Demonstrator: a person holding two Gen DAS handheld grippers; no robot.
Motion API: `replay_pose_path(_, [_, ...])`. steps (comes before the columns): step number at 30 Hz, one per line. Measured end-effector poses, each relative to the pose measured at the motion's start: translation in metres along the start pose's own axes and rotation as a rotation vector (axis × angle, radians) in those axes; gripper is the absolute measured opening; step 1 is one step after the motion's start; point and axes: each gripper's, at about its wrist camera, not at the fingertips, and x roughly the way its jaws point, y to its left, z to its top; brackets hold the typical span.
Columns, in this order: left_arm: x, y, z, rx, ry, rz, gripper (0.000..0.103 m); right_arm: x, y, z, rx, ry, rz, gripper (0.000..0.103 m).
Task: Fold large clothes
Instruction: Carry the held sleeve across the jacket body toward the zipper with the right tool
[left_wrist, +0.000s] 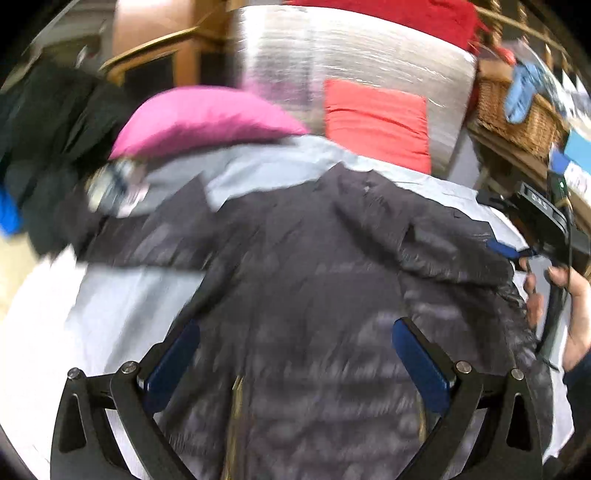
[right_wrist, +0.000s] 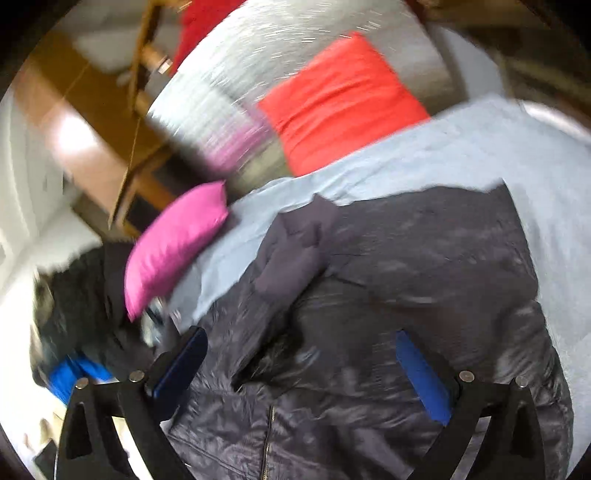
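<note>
Letters on the black device at 3 o'clock in your left view are too blurry to read for sure. Both pictures are smeared, so small things are hard to make out.

Your dark puffy jacket lies spread on a pale blue sheet on the bed. In your left view it fills the middle and runs down to 6 o'clock, past the picture's edge. A gold zipper shows near 6 o'clock in your right view.

Your left tool is spread wide over the jacket, with nothing between its blue pads. Your right tool is spread wide too, over the jacket's lower part, and it pinches nothing. You cannot tell if either tool touches the cloth.

At 3 o'clock in your left view your right hand holds the other black tool, which is partly cut off by the picture's edge.

A pink pillow sits at 11 o'clock at the sheet's edge. A red-orange cushion leans at 1 o'clock against a shiny silver wrapped thing, with something red on top. A wicker basket sits at 2 o'clock with a light blue cloth on it. Dark clothes pile up at 9 o'clock, with a bit of bright blue under them. Brown wooden furniture stands at 11 o'clock.
</note>
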Motion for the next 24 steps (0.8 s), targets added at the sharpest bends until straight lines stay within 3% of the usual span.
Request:
replay_pose_path(5, [0.052,-0.057,0.055,0.104,0.02,0.005,0.103,0.009,-0.054,-0.003,0.149,0.0,0.069,0.103])
replay_pose_path(10, [0.121,-0.121,0.092,0.21,0.064,0.057,0.103,0.009,-0.064,-0.014,0.131,-0.036,0.141,0.103])
replay_pose_path(15, [0.166,-0.163,0.102,0.281,0.109,0.07,0.103,0.006,-0.077,-0.023,0.121,-0.1,0.209,0.103])
replay_pose_path(18, [0.192,-0.159,0.1,0.288,0.167,0.133,0.101,0.006,-0.072,-0.026,0.074,-0.118,0.193,0.103])
replay_pose_path(19, [0.196,-0.152,0.101,0.267,0.174,0.144,0.091,0.006,-0.071,-0.026,0.061,-0.114,0.181,0.103])
replay_pose_path(22, [0.188,-0.105,0.105,0.112,0.157,0.101,0.085,0.006,-0.069,-0.028,0.04,-0.118,0.171,0.103])
replay_pose_path(24, [0.175,-0.067,0.102,-0.017,0.118,0.119,0.085,0.005,-0.069,-0.028,0.04,-0.12,0.172,0.103])
